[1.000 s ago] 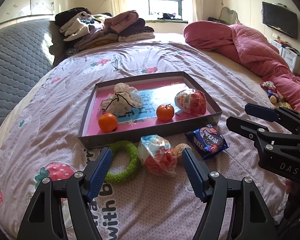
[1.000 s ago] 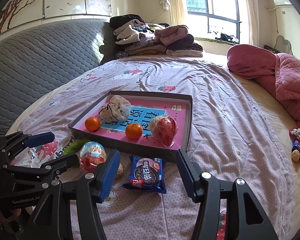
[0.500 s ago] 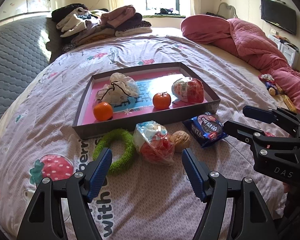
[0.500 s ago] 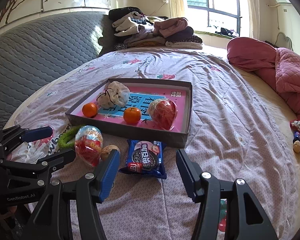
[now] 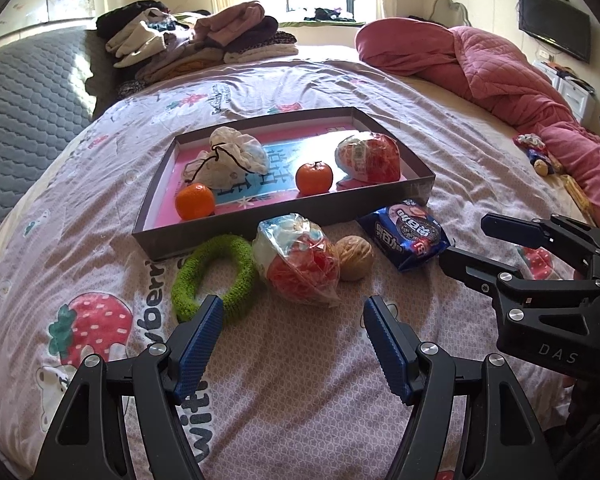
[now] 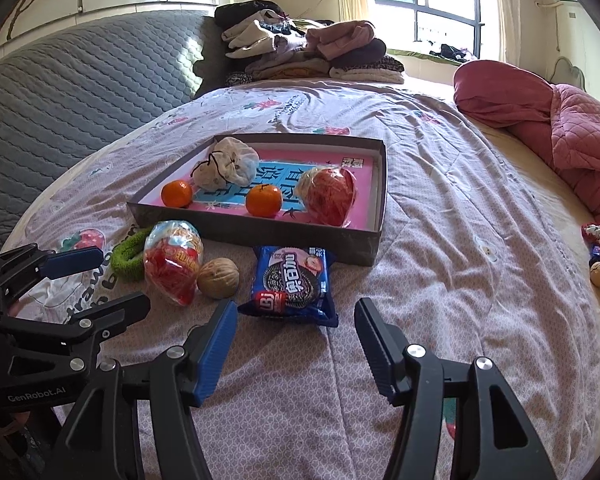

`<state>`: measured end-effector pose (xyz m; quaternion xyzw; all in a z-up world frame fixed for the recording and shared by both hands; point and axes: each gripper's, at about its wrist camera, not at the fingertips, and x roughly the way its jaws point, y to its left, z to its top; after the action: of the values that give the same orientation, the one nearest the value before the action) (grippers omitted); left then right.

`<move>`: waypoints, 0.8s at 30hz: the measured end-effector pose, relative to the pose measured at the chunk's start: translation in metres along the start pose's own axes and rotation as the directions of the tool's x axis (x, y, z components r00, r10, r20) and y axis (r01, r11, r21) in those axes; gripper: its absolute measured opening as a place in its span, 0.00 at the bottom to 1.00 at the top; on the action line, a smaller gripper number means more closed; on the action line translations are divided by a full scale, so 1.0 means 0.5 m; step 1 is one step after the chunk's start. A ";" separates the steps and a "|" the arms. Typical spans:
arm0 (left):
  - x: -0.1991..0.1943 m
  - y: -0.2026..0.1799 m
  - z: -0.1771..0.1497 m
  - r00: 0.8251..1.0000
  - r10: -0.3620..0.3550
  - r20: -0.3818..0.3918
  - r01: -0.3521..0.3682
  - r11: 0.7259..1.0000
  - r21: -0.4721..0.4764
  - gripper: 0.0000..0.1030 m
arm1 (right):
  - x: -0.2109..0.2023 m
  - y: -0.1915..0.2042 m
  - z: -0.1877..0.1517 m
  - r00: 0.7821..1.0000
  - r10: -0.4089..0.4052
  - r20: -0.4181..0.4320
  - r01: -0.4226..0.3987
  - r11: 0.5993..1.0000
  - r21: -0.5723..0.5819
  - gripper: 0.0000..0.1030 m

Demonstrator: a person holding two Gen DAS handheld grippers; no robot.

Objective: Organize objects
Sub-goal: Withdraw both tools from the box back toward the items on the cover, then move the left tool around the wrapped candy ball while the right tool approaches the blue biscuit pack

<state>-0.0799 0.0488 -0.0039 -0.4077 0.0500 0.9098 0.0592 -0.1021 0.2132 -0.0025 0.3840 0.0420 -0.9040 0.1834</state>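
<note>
1. Lower now, the right gripper [image 6: 296, 340] has just been opening its fingers, empty, toward the cookie pack [image 6: 292, 280] on the bed [image 6: 460, 280] before the tray [image 6: 376, 240].
2. Left gripper [image 5: 292, 336] gapes empty, facing the wrapped snack [image 5: 300, 264].

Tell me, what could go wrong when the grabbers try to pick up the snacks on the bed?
The walnut touches the crinkly snack bag, so grabbing the bag might roll it away. The cookie packet lies flat on soft bedding, so the right gripper might pinch sheet too. The two grippers sit close and could bump.
</note>
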 end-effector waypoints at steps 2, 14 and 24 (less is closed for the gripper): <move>0.003 -0.003 -0.003 1.000 0.004 -0.003 -0.004 1.000 0.005 0.71 | 0.004 0.002 -0.004 1.000 -0.001 -0.007 0.001 1.000 -0.001 0.59; 0.026 -0.002 -0.004 1.000 -0.005 -0.013 0.005 1.000 -0.004 0.72 | 0.024 0.002 -0.009 1.000 0.000 -0.023 0.000 1.000 0.011 0.59; 0.056 0.005 0.004 1.000 -0.001 -0.022 0.000 1.000 -0.022 0.71 | 0.049 0.002 -0.007 1.000 -0.011 -0.025 0.011 1.000 0.027 0.59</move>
<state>-0.1002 0.0486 -0.0235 -0.4181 0.0405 0.9059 0.0544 -0.1149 0.2059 -0.0223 0.3973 0.0340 -0.9007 0.1726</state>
